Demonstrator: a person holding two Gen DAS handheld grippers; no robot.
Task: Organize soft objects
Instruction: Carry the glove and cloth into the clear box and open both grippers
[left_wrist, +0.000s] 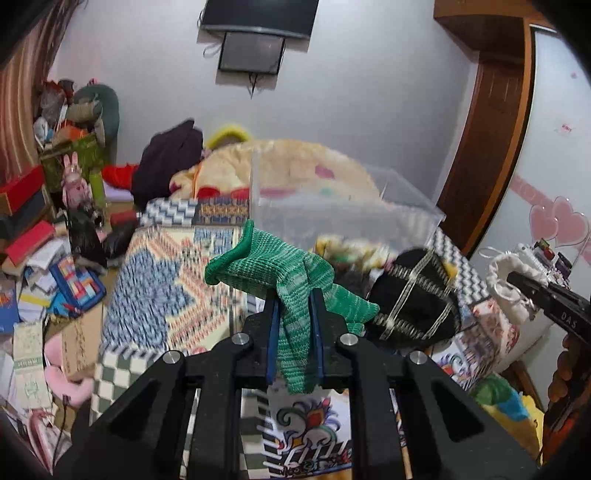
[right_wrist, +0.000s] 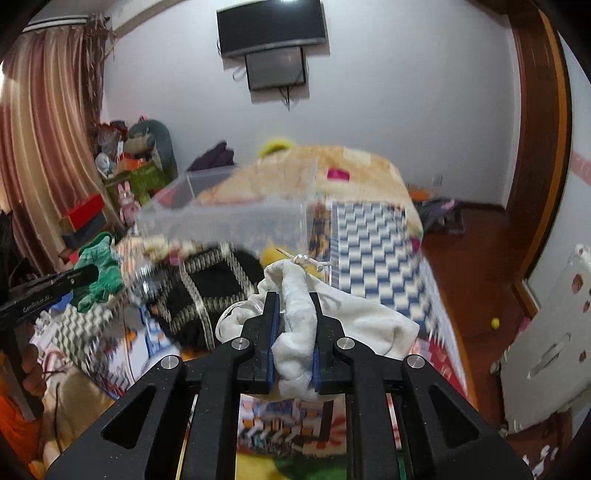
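Note:
My left gripper (left_wrist: 293, 301) is shut on a green knitted cloth (left_wrist: 280, 280) and holds it above the patterned bed. The green cloth also shows in the right wrist view (right_wrist: 99, 273), at the left. My right gripper (right_wrist: 293, 302) is shut on a white soft cloth with a knotted cord (right_wrist: 314, 314); it shows at the right edge of the left wrist view (left_wrist: 506, 284). A clear plastic box (left_wrist: 332, 214) stands on the bed ahead of both grippers, also in the right wrist view (right_wrist: 229, 214). A black cloth with pale stripes (left_wrist: 413, 299) lies in front of the box.
A patterned bedspread (left_wrist: 166, 280) covers the bed, with a yellow blanket (left_wrist: 295, 162) behind the box. Books, boxes and toys (left_wrist: 44, 240) pile up at the left. A wooden door frame (right_wrist: 535, 147) and wooden floor (right_wrist: 461, 258) are at the right.

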